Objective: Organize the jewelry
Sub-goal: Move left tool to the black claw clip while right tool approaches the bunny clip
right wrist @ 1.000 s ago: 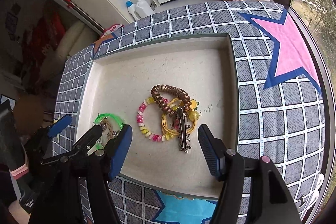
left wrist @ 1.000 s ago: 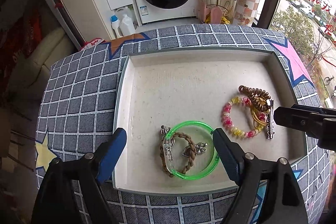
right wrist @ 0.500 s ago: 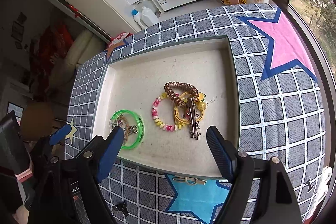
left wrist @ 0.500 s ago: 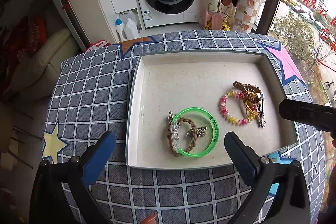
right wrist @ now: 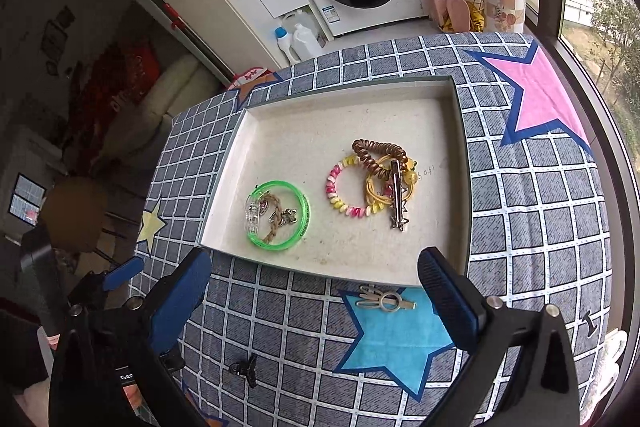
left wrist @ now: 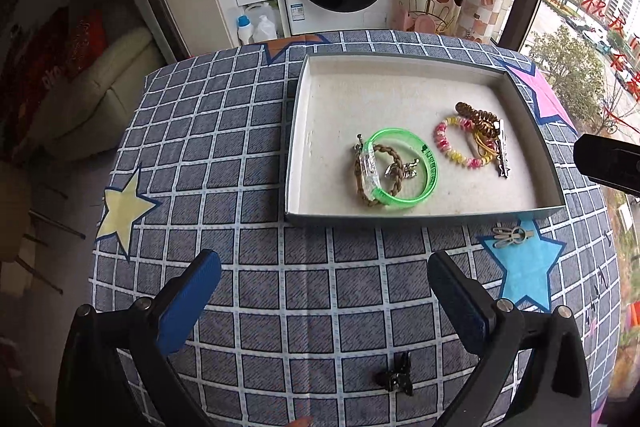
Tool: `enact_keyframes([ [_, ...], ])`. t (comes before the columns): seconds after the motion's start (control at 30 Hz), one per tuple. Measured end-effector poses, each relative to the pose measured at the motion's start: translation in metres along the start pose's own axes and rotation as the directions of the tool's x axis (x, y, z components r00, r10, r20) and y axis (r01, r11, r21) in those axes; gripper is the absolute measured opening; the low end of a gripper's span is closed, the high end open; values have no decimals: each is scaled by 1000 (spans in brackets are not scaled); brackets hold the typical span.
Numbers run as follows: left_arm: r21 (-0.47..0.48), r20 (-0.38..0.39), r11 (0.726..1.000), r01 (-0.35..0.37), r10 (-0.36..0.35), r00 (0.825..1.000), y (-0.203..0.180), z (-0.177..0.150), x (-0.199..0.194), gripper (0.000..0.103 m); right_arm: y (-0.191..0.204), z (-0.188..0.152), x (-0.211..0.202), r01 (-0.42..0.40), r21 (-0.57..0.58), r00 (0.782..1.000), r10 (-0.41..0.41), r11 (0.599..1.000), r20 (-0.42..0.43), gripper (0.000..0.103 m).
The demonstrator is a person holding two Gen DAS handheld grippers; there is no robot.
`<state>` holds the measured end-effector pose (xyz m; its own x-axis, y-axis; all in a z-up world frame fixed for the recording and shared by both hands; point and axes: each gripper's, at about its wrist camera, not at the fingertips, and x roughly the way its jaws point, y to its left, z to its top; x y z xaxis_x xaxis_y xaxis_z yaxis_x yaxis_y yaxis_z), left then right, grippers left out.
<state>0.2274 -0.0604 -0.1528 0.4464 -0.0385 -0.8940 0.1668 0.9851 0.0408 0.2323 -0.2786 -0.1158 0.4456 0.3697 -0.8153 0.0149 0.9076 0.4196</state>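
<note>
I have both the left gripper (left wrist: 324,301) and right gripper (right wrist: 314,297) spread wide and empty above the checked tablecloth (left wrist: 224,147), short of the tray (left wrist: 292,155) holding the green bangle (left wrist: 428,171).

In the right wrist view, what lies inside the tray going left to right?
Green bangle, with a braided bracelet inside it, → pink-and-yellow beaded bracelet → silver hair clip, all inside the tray.

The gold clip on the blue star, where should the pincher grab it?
Grab the gold clip across its narrow middle, coming straight down from above. It lies flat on the cloth, long side left to right, so the right gripper, open right over it, probably fits best pinching its thin width.
</note>
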Motion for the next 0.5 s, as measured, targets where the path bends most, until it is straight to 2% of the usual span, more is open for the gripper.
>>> enact_keyframes([
  [0.3, -25, -94, 999, 28, -30, 995, 20, -51, -2, 103, 18, -41, -8, -20, -64, 996, 14, 998, -90, 103],
  [0.5, -82, -164, 996, 23, -36, 986, 35, -89, 6, 103, 14, -84, -6, 17, -73, 986, -29, 997, -163, 103],
])
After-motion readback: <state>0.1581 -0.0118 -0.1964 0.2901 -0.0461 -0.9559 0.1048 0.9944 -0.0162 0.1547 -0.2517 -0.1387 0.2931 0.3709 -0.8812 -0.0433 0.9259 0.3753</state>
